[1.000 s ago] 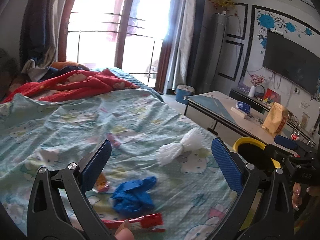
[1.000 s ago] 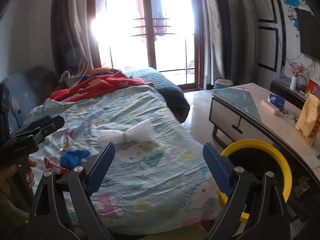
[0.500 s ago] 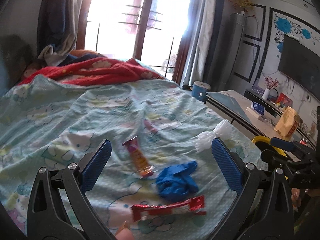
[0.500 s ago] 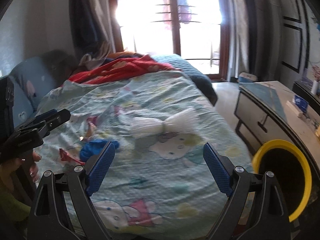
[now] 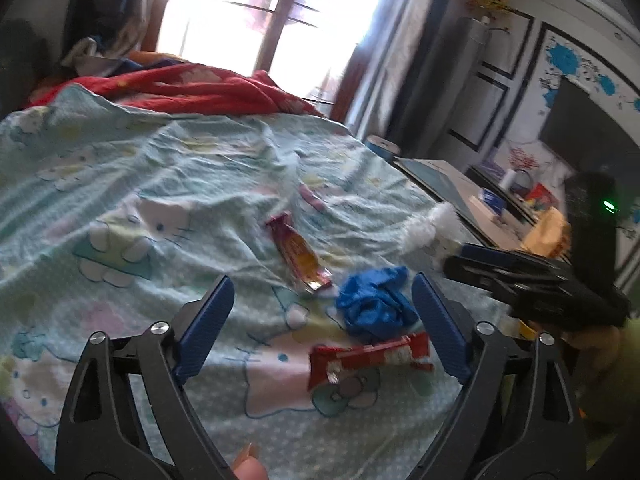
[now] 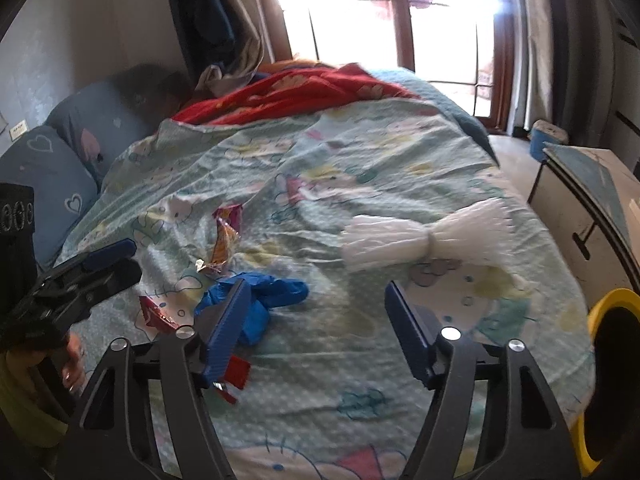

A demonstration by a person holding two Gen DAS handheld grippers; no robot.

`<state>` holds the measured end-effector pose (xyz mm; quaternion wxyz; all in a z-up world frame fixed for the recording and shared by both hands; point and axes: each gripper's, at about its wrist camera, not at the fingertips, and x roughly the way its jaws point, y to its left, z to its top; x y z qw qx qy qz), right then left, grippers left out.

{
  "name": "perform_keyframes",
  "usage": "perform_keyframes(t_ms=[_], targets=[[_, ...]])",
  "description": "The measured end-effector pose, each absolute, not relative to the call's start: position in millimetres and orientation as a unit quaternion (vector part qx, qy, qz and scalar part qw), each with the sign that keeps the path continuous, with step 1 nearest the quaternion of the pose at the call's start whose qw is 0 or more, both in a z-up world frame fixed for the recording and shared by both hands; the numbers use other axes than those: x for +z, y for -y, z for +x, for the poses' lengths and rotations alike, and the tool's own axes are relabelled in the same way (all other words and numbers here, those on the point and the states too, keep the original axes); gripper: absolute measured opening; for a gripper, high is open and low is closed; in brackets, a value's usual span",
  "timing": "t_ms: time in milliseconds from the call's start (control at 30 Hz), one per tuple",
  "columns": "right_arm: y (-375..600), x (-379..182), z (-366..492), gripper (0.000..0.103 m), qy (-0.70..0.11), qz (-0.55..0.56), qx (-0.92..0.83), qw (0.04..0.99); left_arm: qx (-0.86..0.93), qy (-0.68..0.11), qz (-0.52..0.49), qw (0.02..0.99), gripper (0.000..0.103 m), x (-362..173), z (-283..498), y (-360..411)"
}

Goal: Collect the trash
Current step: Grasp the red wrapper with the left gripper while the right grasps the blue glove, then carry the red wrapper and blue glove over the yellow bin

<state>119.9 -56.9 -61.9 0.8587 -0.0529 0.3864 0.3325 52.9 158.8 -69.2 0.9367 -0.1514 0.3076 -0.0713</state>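
Trash lies on the bed's light blue cartoon quilt [image 5: 120, 184]. A crumpled blue glove [image 5: 374, 304] also shows in the right wrist view [image 6: 264, 300]. A red wrapper [image 5: 370, 358] lies just in front of it. A red-yellow snack wrapper [image 5: 298, 250] and a white twisted plastic piece [image 6: 428, 240] lie farther out. My left gripper [image 5: 322, 320] is open and empty, hovering near the red wrapper and glove. My right gripper [image 6: 316, 328] is open and empty, above the quilt beside the glove. A black bin with a yellow rim [image 6: 612, 380] stands at the bed's right.
A red blanket [image 6: 304, 92] is bunched at the far end of the bed, blue pillows [image 6: 60, 176] at the left. A low table [image 5: 480, 196] with small items and a dresser [image 6: 588, 204] stand right of the bed. A bright window is behind.
Both grippers have swung left and lower toward the trash on the quilt. The glove and wrappers now sit closer between the fingers. The yellow-rimmed bin has slid toward the right edge.
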Motion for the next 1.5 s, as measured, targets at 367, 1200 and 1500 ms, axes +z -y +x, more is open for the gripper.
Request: perform_keyframes(t_ms=[367,1200,1500], targets=[[20,-98,142,0.026,-0.443,-0.066,0.364,0.817,-0.132,-0.356,-0.129,0.916,0.067,-90,58,-138],[96,-64,124,0.003,-0.395,-0.041,0.322,0.859,-0.169,-0.360,-0.109,0.911,0.003,-82,59,-112],[138,-45,125,0.003,-0.378,-0.016,0.297,0.877,-0.196,-0.337,-0.083,0.917,0.003,-55,71,-73]])
